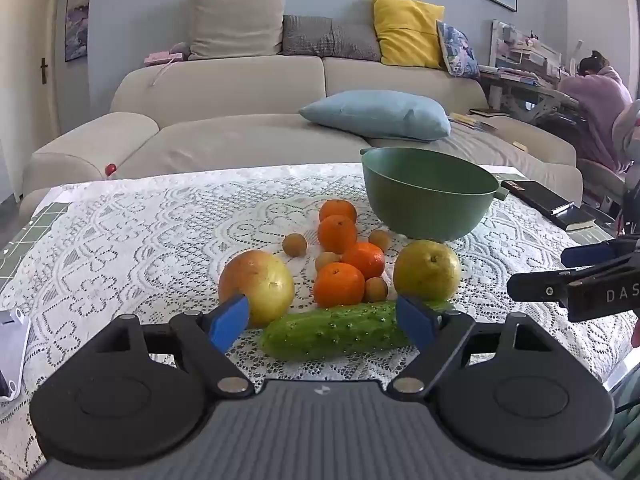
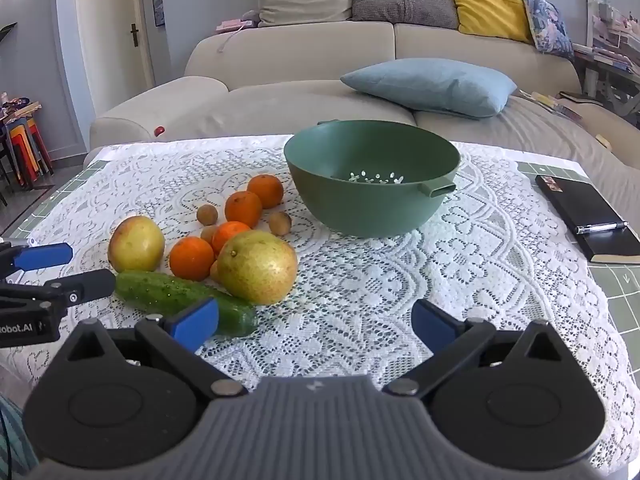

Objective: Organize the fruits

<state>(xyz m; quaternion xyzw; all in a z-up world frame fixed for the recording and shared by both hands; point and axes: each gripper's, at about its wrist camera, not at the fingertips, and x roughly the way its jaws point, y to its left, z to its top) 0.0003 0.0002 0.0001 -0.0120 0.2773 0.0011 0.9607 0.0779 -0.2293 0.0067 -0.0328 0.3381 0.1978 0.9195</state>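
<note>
Left claw [image 1: 322,322] hangs released, blue pads spread wide and clear of the bumpy green cucumber [image 1: 340,330] lying just beyond them. Right claw [image 2: 314,322] gapes too, nothing between its pads, only lace-covered worktop [image 2: 400,280]. Behind the cucumber cluster two yellow-green pears [image 1: 426,270], four small oranges [image 1: 338,284] and little brown round fruits [image 1: 295,245]. Far right, the green plastic colander bowl [image 2: 372,208] stands empty.

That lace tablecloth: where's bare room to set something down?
Free: the lace between the green bowl, the black notebook and the right gripper; also the cloth's left side. Crowded: the fruit cluster beside the cucumber.
</note>
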